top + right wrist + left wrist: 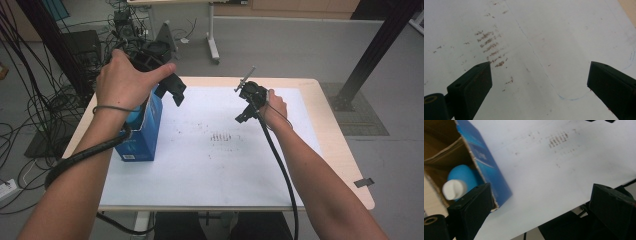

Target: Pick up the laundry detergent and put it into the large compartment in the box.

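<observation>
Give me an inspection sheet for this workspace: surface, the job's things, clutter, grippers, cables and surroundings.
Surface: wooden table covered by a white sheet with dark smudges in the middle.
Job's things: open blue box standing at the sheet's left edge; a blue bottle with a white cap inside it.
Clutter: nothing seen.
Grippers: left gripper above the box, jaws wide, nothing between them; right gripper over the sheet, jaws wide, nothing between them.
Cables: one trails from each gripper along the forearm; a tangle lies on the floor at left.
Surroundings: grey floor, another table's leg beyond.

grey floor (pixel 280 45), tangled cables (pixel 45 95), wooden table (pixel 340 145)
</observation>
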